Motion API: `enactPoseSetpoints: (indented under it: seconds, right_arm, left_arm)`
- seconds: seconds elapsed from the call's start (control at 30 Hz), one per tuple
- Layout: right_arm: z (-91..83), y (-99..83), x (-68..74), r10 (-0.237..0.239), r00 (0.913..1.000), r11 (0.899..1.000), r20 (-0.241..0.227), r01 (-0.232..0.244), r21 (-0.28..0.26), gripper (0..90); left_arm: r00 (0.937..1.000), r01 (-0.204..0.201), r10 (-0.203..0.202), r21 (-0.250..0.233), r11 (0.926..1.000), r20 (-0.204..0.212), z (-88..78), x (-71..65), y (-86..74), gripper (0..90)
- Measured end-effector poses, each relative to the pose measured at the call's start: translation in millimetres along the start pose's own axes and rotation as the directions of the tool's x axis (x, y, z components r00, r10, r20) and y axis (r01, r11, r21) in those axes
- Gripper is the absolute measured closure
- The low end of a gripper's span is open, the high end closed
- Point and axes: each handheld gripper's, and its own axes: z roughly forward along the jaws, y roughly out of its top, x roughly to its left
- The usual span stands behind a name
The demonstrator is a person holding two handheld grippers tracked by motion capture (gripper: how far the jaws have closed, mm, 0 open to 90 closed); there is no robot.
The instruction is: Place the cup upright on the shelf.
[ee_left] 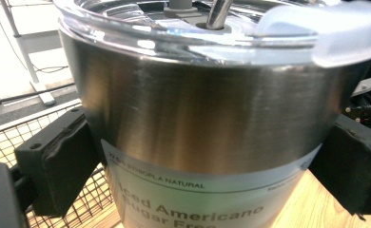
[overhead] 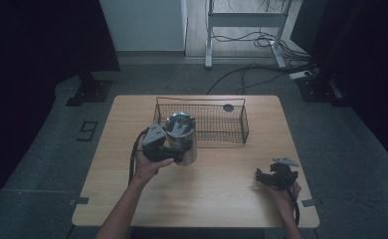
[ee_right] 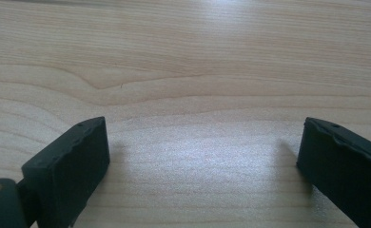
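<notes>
A brushed-steel tumbler [overhead: 183, 142] with a clear lid and a metal straw is in front of the left end of the wire basket [overhead: 244, 128]. My left gripper [overhead: 169, 152] is shut on it from the left. In the left gripper view both black pads [ee_left: 60, 159] press on the tumbler [ee_left: 207, 109] just above its white label; whether its base touches the table I cannot tell. My right gripper [overhead: 262, 178] rests low at the table's right front. Its jaws [ee_right: 202, 166] stand wide open over bare wood with nothing between them.
The basket sits at the back middle of the wooden table [overhead: 207, 199] and holds a small dark round thing [overhead: 228, 107]. Beyond the table are a desk frame [overhead: 209, 45], cables on the floor [overhead: 261, 42] and dark curtains at both sides.
</notes>
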Motion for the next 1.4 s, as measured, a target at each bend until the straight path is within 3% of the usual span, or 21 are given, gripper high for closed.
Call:
enactPoseSetpoints:
  seconds: [0.53,1.4]
  right_arm:
    - [0.0,0.0,0.0,0.0,1.0,1.0,0.0,0.0,0.0,3.1]
    - [-0.1,0.0,0.0,0.0,1.0,1.0,-0.001,0.0,0.001,3.1]
  left_arm:
    - [0.9996,-0.023,0.022,-0.007,0.9997,-0.016,2.2,4.4,15.1,4.2]
    - [0.9989,-0.021,0.02,-0.028,0.9994,-0.043,1.8,19.2,29.3,4.2]
